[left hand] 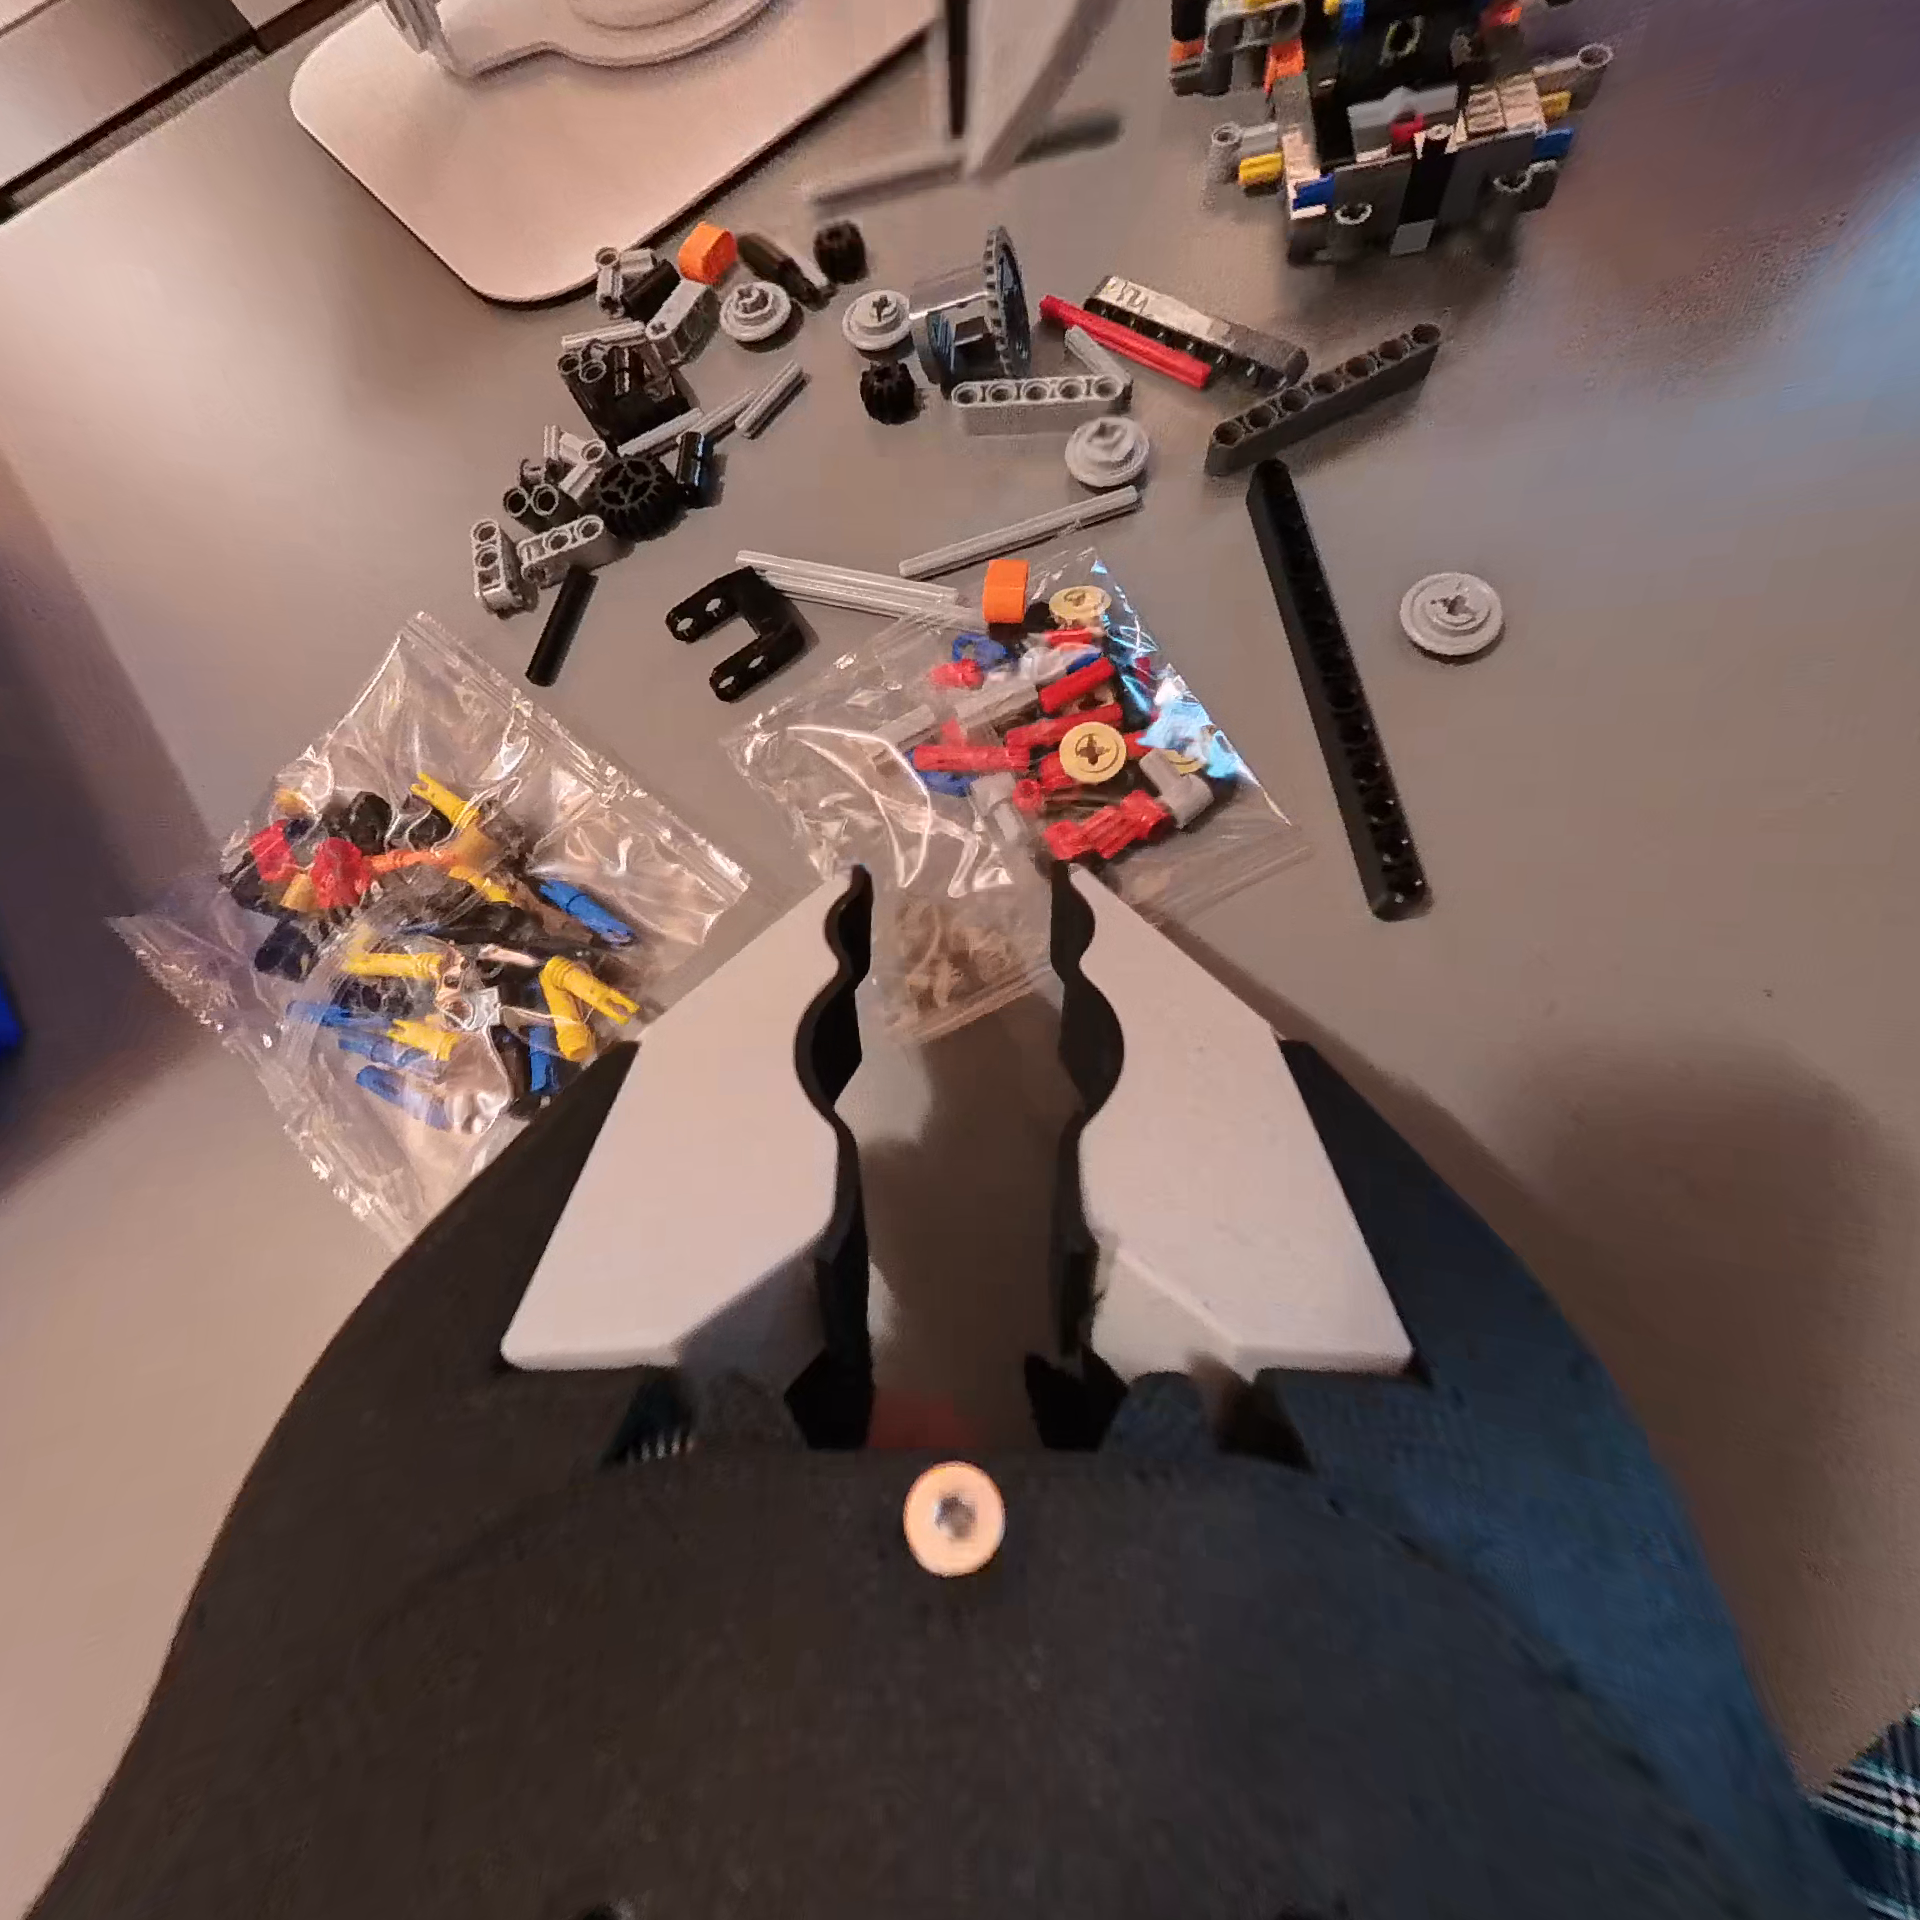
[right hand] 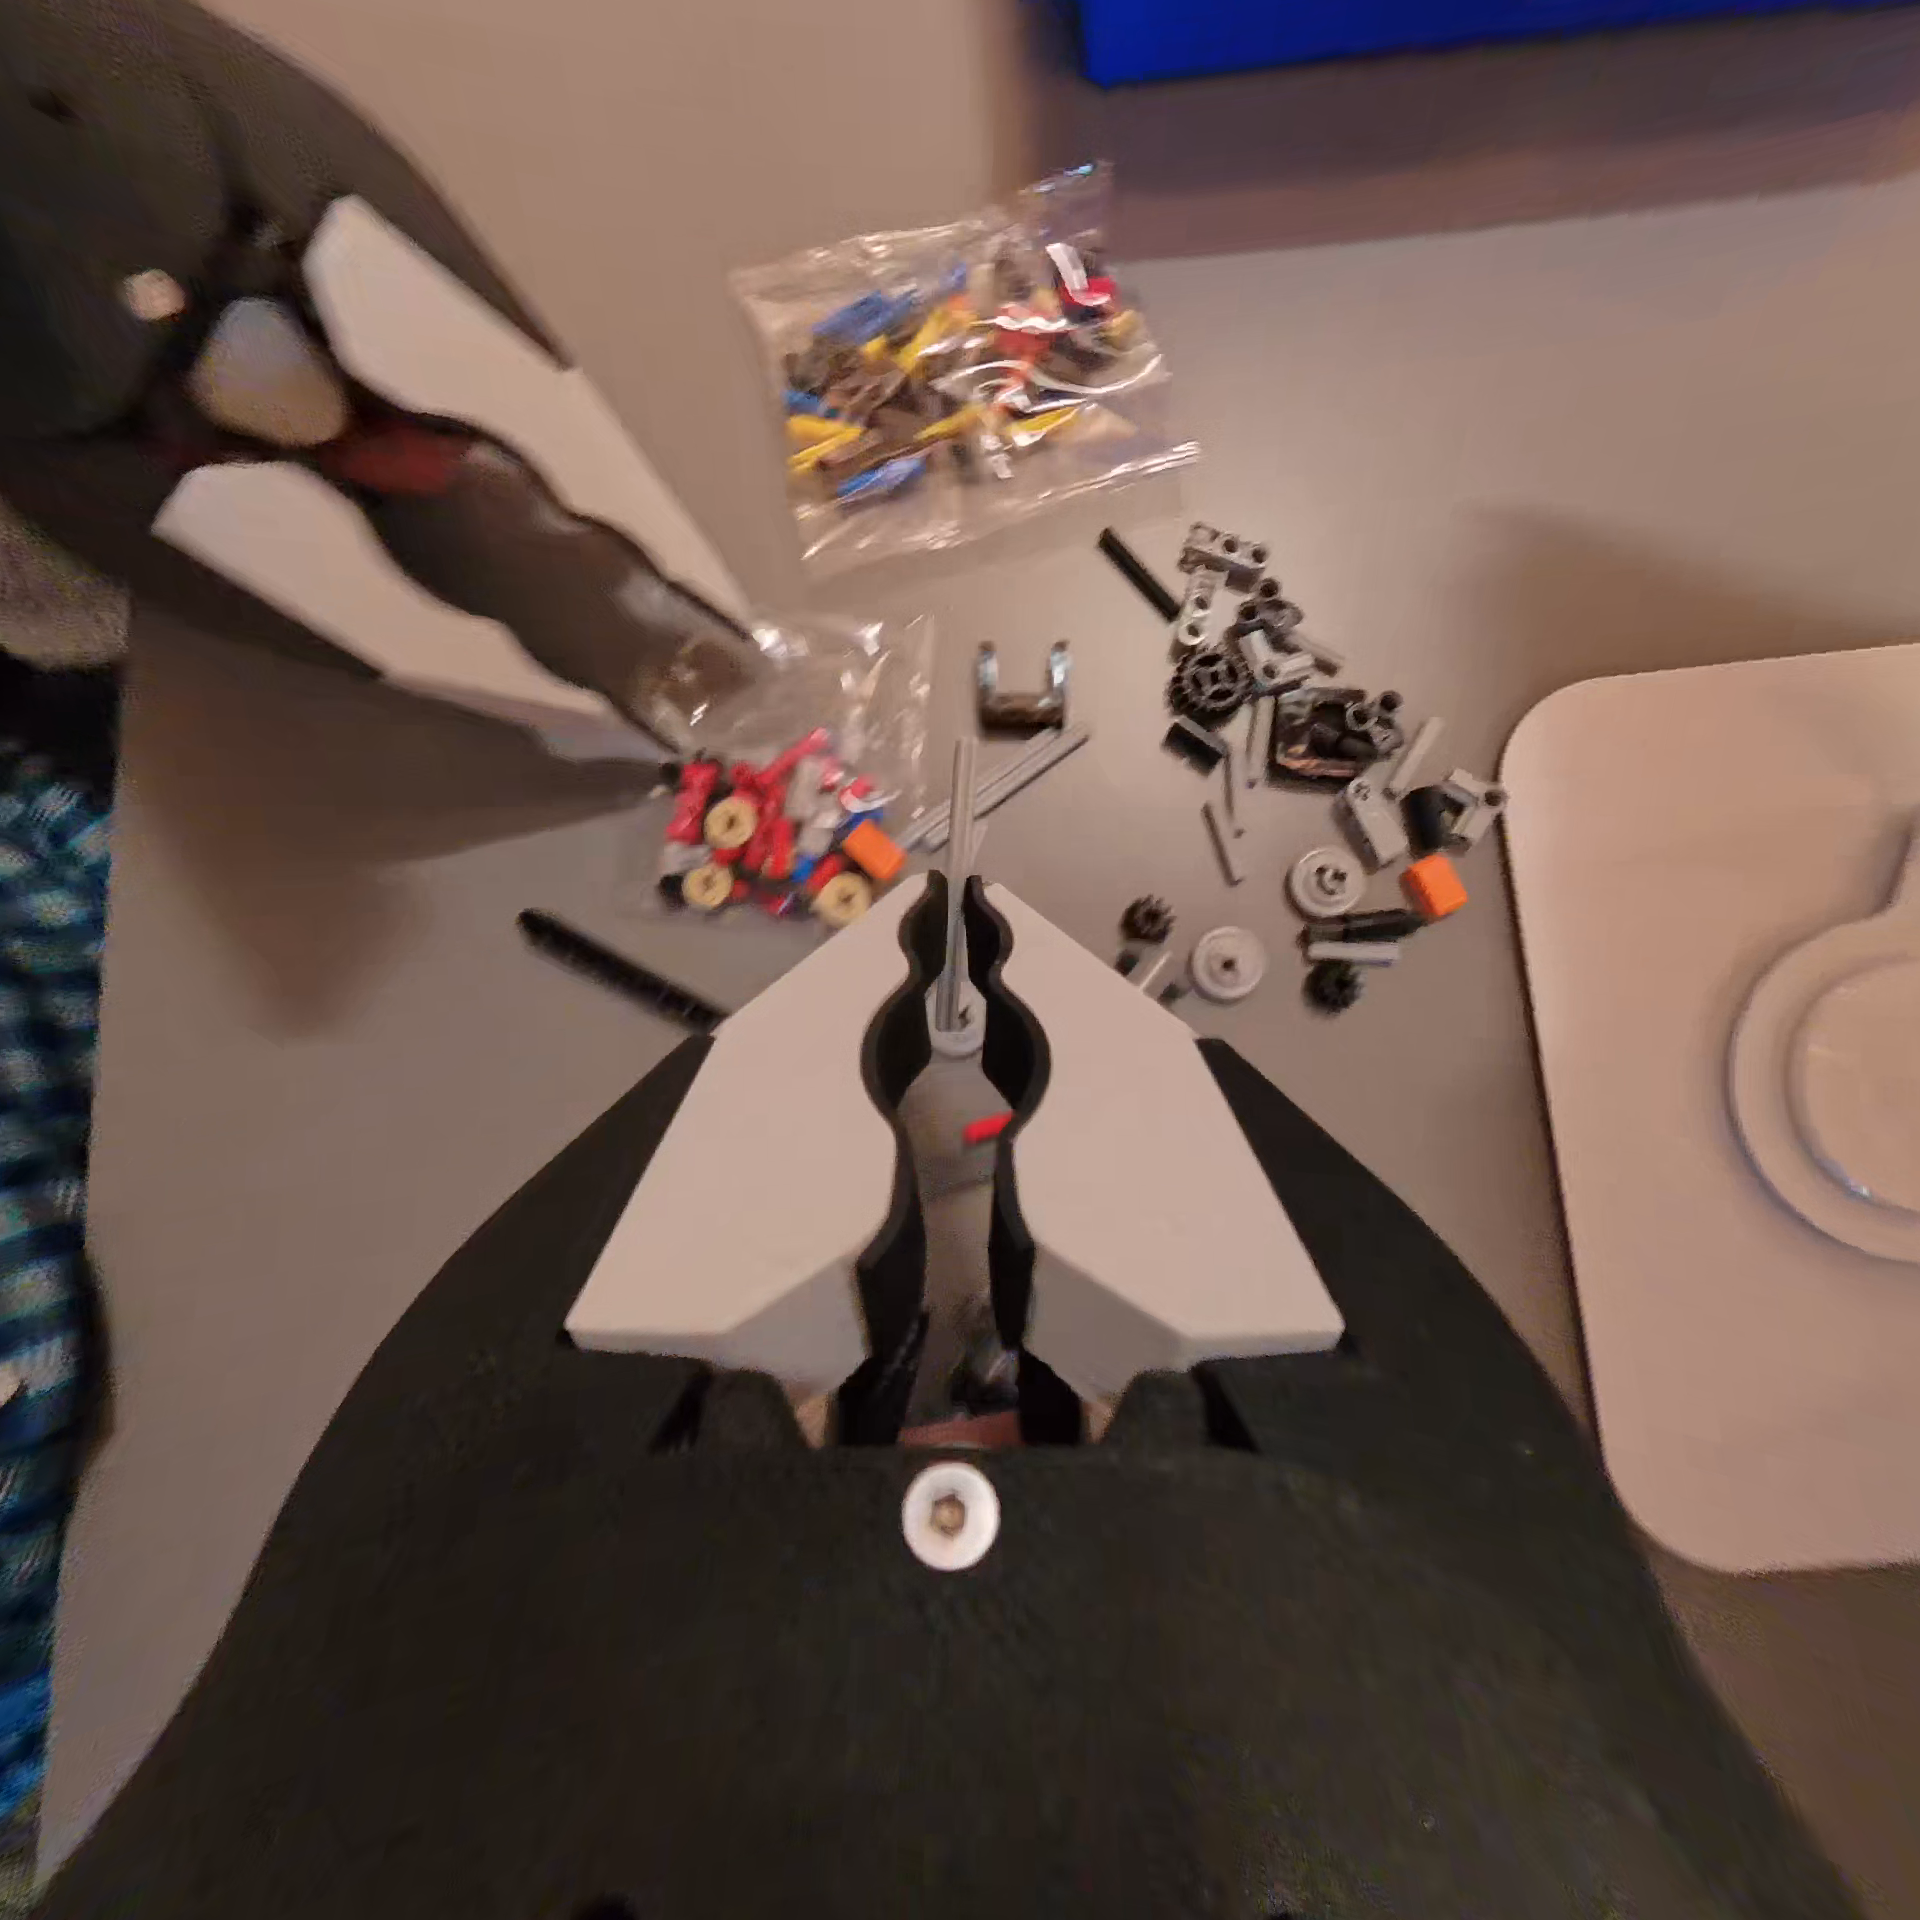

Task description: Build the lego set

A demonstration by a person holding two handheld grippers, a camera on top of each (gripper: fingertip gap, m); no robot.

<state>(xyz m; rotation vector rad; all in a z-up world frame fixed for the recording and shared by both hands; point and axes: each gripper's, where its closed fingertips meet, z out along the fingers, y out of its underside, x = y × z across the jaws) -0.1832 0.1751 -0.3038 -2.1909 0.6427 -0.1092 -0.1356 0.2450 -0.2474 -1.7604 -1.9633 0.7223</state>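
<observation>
Left gripper (left hand: 956, 883): jaws parted, tips poised over red-pin bag (left hand: 1039, 758). Right gripper (right hand: 961, 883): jaws closed on grey axle (right hand: 961, 821), just right of that bag. Best lowered squarely, pinching only bag film. Model (left hand: 1392, 114) far beyond bag.

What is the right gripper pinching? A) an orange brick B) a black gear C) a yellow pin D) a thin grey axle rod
D: in the right wrist view, the right gripper is shut on a thin grey axle rod that sticks out past its fingertips.
</observation>
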